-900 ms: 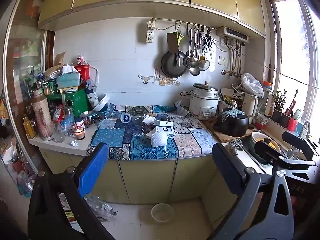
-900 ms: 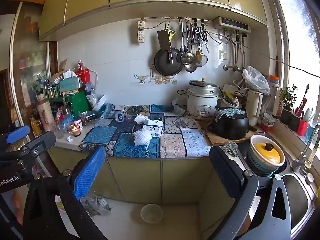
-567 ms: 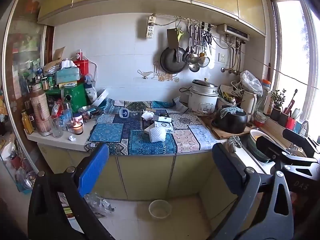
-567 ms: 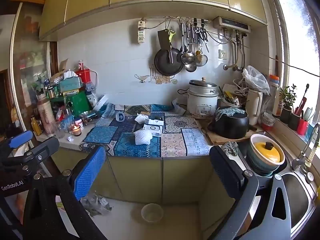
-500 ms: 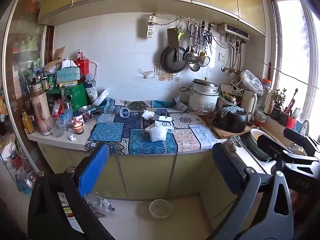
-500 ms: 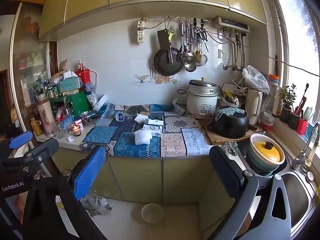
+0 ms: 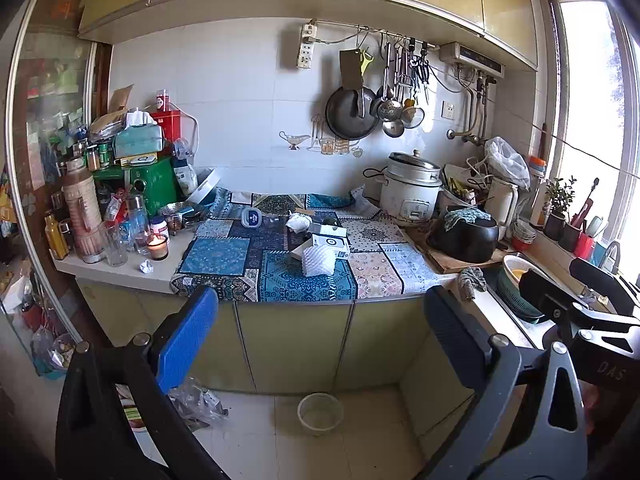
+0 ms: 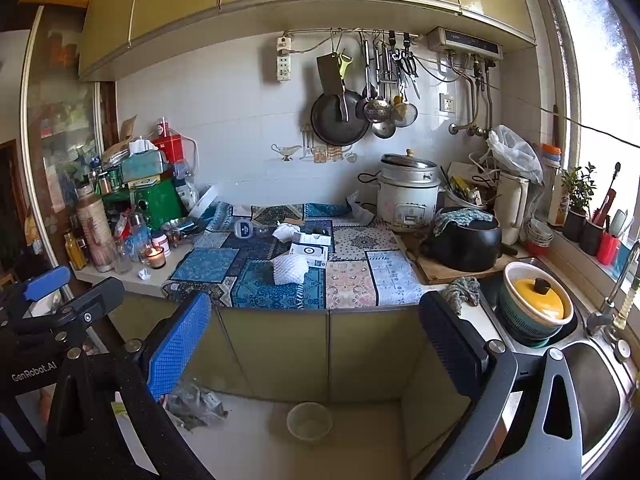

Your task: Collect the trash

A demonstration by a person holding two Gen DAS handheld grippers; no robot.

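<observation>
A white foam fruit net [image 7: 319, 259] [image 8: 290, 268] lies on the patterned blue cloth near the counter's front. Behind it are a white carton [image 7: 328, 242] [image 8: 308, 251] and a crumpled white tissue [image 7: 298, 221] [image 8: 285, 231]. A small paper ball [image 7: 146, 267] [image 8: 144, 274] lies on the bare counter by the candle. My left gripper [image 7: 320, 340] and right gripper [image 8: 316, 344] are both open and empty, held in the air well in front of the counter.
A plastic bowl [image 7: 320, 413] [image 8: 309, 421] and a crumpled plastic bag [image 7: 196, 402] [image 8: 192, 404] are on the floor by the cabinets. Bottles, jars and a lit candle [image 7: 157, 246] crowd the left. A rice cooker [image 7: 412, 194], black pot [image 8: 464, 240] and sink [image 8: 592, 392] are on the right.
Both grippers have drifted slightly back and to the right of the counter; the left view has risen a little. Both stay open and empty.
</observation>
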